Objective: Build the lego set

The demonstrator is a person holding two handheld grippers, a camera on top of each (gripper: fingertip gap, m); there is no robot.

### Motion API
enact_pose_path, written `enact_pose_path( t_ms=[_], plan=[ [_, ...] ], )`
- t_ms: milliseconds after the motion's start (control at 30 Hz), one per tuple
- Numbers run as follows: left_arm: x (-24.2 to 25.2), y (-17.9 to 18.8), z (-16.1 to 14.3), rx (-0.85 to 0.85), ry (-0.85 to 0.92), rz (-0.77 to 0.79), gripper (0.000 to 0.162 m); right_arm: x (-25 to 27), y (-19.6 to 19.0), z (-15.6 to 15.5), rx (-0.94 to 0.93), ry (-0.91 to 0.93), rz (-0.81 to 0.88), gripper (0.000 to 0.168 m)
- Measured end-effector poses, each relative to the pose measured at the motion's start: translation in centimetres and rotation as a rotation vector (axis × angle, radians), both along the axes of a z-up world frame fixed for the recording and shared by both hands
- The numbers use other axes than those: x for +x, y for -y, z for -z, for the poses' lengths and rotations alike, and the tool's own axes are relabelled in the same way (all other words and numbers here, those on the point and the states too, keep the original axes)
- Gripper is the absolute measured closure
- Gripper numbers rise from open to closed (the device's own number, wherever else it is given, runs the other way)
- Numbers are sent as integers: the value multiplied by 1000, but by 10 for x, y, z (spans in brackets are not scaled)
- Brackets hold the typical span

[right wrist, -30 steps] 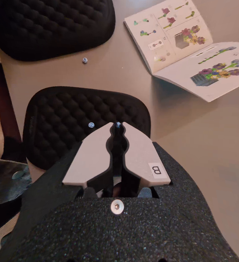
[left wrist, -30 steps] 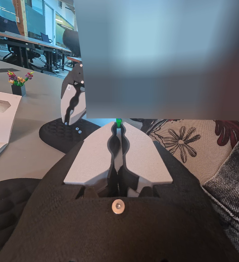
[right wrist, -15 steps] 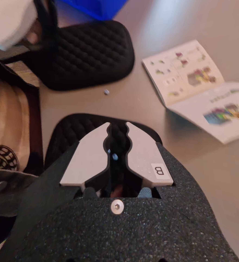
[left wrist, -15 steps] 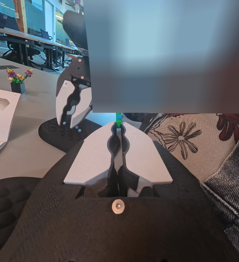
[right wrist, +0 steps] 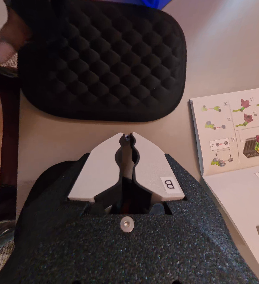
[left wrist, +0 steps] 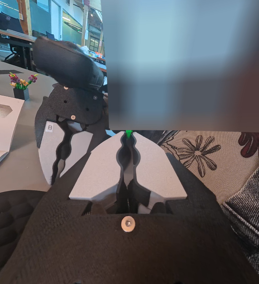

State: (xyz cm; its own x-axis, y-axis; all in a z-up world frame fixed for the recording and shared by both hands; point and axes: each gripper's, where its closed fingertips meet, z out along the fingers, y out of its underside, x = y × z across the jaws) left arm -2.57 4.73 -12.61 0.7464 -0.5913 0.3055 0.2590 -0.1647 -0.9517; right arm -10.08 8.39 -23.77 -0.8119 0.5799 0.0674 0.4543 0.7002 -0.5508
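Your left gripper has its grey fingers pressed together on a green lego stem, pinched right at the tips; only the short lower end of the stem shows, since a blurred patch covers what lies above it. In this left wrist view your right gripper hangs just to the side, tips pointing down toward the grey table, and its tips are hidden behind your left gripper's body (so their state can't be read from here). Toward the far edge of the table stands a small finished lego flower pot, black box with coloured blooms, and an open instruction booklet lies near the left edge of this view. A corner of a black foam pad shows at the lower left. A flower-print cloth and grey denim fill the right side.

In the right wrist view your right gripper is closed on a small pale blue-grey lego piece, held between the very tips above the bare table. Beyond the tips lies a large black dimpled foam pad, and a second black pad sits partly under the gripper body. The booklet lies open at the right edge of the table, its pages showing drawn flower steps. A fingertip shows blurred at the upper left corner.
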Motion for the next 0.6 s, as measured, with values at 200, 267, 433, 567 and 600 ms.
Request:
enact_pose_path(
  t_ms=[200, 267, 433, 567, 600],
  plan=[
    [-14, -13, -7, 0, 14, -83, 156, 27, -53, -59, -257, -125, 226, 162],
    [-23, -24, -18, 35, 53, -113, 156, 46, -75, -61, -333, -120, 311, 162],
    [-37, -54, -12, 27, -18, -136, 156, 72, -92, -35, -341, -127, 372, 155],
    [-31, -61, 1, 22, -51, -118, 156, 74, -105, -25, -235, -186, 384, 135],
    [-30, -60, 2, 25, -57, -111, 156, 74, -107, -29, -227, -215, 382, 135]
  ],
)
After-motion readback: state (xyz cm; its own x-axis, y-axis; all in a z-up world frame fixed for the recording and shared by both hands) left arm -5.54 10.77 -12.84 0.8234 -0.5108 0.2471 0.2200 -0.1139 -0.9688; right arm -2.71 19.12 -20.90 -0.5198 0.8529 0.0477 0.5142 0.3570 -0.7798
